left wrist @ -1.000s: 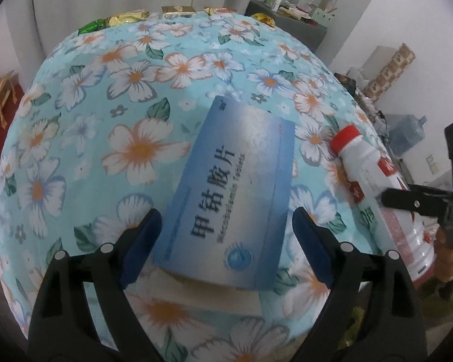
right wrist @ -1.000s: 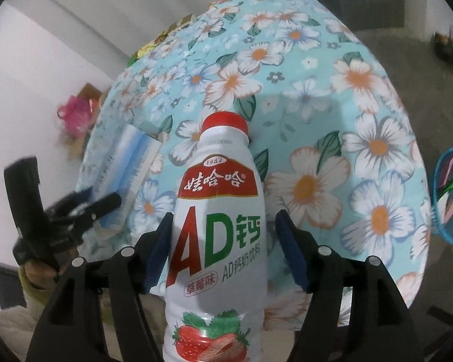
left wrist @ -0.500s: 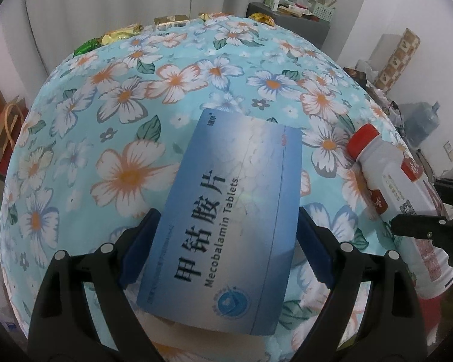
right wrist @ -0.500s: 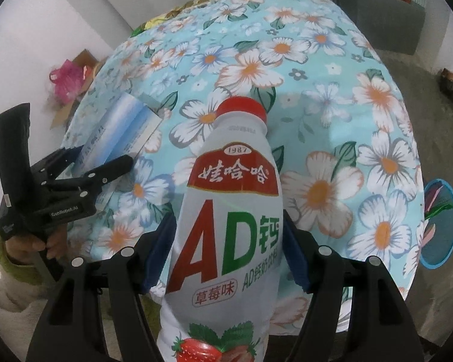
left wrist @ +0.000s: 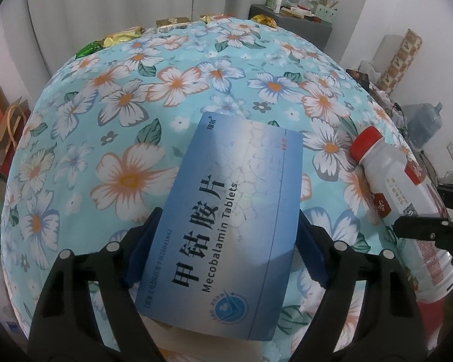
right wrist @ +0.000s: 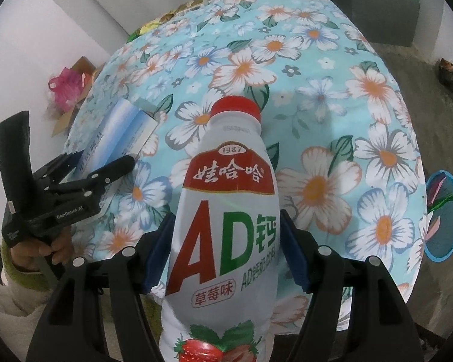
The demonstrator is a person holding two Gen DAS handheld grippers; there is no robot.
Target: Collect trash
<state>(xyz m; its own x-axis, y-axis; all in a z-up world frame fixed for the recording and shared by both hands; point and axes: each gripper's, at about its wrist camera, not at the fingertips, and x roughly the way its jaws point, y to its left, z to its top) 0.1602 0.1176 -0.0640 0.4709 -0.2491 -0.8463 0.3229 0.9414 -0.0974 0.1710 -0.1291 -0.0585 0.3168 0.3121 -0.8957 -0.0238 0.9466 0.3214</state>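
My left gripper (left wrist: 226,241) is shut on a flat blue medicine box (left wrist: 226,208) marked "Mecobalamin Tablets" and holds it above the flowered tablecloth (left wrist: 166,75). My right gripper (right wrist: 226,241) is shut on a white drink bottle (right wrist: 229,217) with a red cap and "AD" label, held up over the table's near edge. The bottle also shows at the right of the left wrist view (left wrist: 401,193). The left gripper and its box show at the left of the right wrist view (right wrist: 105,154).
Several shiny snack wrappers (left wrist: 120,34) lie along the table's far edge. A blue-rimmed bin (right wrist: 445,217) with scraps stands on the floor to the right. A grey cabinet (left wrist: 296,27) stands behind, paper bags (left wrist: 6,132) on the left, a water jug (left wrist: 422,126) on the right.
Both grippers have closed on and lifted their objects off the table. The box and the bottle sit nearer the cameras and higher above the cloth.
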